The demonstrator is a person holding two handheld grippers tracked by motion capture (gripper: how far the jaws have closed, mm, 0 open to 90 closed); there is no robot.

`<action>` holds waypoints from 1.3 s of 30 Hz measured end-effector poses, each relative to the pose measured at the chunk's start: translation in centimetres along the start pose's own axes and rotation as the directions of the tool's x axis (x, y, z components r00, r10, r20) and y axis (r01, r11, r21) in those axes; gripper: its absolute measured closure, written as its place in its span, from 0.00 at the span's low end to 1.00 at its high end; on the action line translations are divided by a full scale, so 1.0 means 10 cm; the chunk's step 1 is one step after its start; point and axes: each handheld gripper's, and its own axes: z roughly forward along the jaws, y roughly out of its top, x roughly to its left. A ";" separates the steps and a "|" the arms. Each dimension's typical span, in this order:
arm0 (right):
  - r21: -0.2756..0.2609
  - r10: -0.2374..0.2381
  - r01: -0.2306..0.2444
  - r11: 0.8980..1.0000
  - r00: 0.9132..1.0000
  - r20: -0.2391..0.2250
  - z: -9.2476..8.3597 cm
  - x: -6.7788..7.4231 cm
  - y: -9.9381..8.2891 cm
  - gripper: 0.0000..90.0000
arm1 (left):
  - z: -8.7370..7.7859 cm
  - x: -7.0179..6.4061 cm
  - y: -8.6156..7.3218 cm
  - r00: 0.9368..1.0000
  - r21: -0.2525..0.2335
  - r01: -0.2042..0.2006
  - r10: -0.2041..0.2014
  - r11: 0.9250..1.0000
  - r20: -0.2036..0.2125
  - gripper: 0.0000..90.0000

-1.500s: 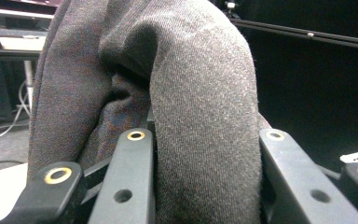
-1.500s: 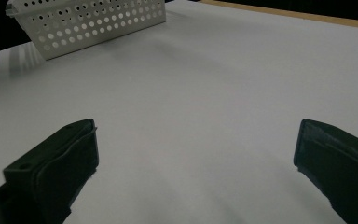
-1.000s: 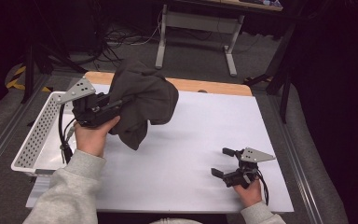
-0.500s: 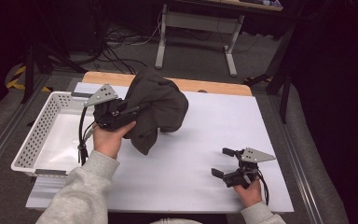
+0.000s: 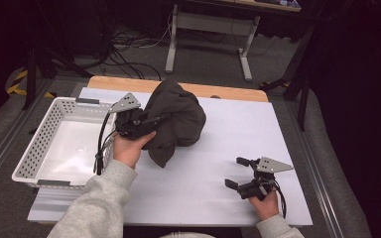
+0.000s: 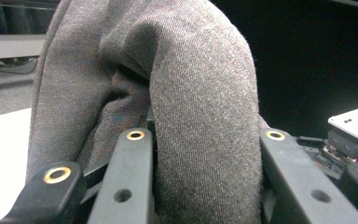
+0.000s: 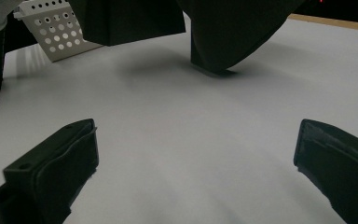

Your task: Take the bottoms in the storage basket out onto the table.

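Dark floor, trailing cables and the legs of a metal stand lie beyond a white surface (image 5: 213, 163) with a strip of bare wood along its far edge. Near the far left part of that surface a dark grey garment (image 5: 176, 121) is held up in a bunched heap, its lowest fold hanging down to the white top or just above it; contact cannot be told. The left claw (image 5: 151, 121) is clamped on a thick fold of this cloth, and in the left gripper view the twill fabric (image 6: 200, 116) is seen pinched tight between the black jaws. The right claw (image 5: 238, 173) rests low near the front right corner, well apart from the garment, its jaws spread wide with nothing between them; bare white top is seen between them in the right gripper view.

The garment is judged soft, limp and fairly light, not fragile, and unlikely to slip from a firm pinch. It will sag and trail from any single hold, so a second hold on the hanging lower fold (image 7: 214, 51) would probably be needed to spread or steady it.

A white perforated plastic basket (image 5: 34, 153) stands at the left edge, just beside the left hand (image 5: 129, 148), and its near wall could catch dangling cloth. Between the garment and the right claw nothing stands in the way.
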 end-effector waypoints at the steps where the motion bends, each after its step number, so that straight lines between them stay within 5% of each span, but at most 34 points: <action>1: 0.000 0.000 0.000 1.000 1.000 0.000 0.00 0.00 0.00 0.00 | 0.01 0.00 -0.01 1.000 0.004 0.000 0.000 1.000 0.002 0.78; 21: -0.004 0.003 -0.003 1.000 1.000 -0.002 0.00 0.00 0.00 0.00 | 0.44 -0.04 -0.27 0.999 0.112 -0.026 0.023 0.993 0.028 0.73; 25: -0.012 0.002 -0.002 1.000 1.000 -0.004 -0.01 0.00 0.00 0.00 | 0.53 -0.05 -0.36 0.999 0.125 -0.009 0.002 0.992 0.054 0.69; 30: -0.017 0.003 -0.003 1.000 1.000 -0.004 -0.02 0.00 0.00 0.00 | 0.63 -0.10 -0.45 0.995 0.163 -0.018 0.001 0.986 0.102 0.58; 34: -0.023 -0.001 0.001 1.000 1.000 -0.005 -0.03 0.01 0.01 0.00 | 0.69 -0.13 -0.48 0.986 0.154 -0.014 -0.012 0.988 0.165 0.38; 37: -0.028 -0.001 0.001 1.000 1.000 -0.003 -0.04 0.01 0.01 0.00 | 0.69 -0.12 -0.48 0.984 0.158 0.009 -0.037 0.987 0.177 0.21; 39: -0.030 -0.002 0.002 1.000 1.000 -0.003 -0.04 0.01 0.01 0.00 | 0.68 -0.12 -0.48 0.984 0.163 0.011 -0.039 0.987 0.173 0.20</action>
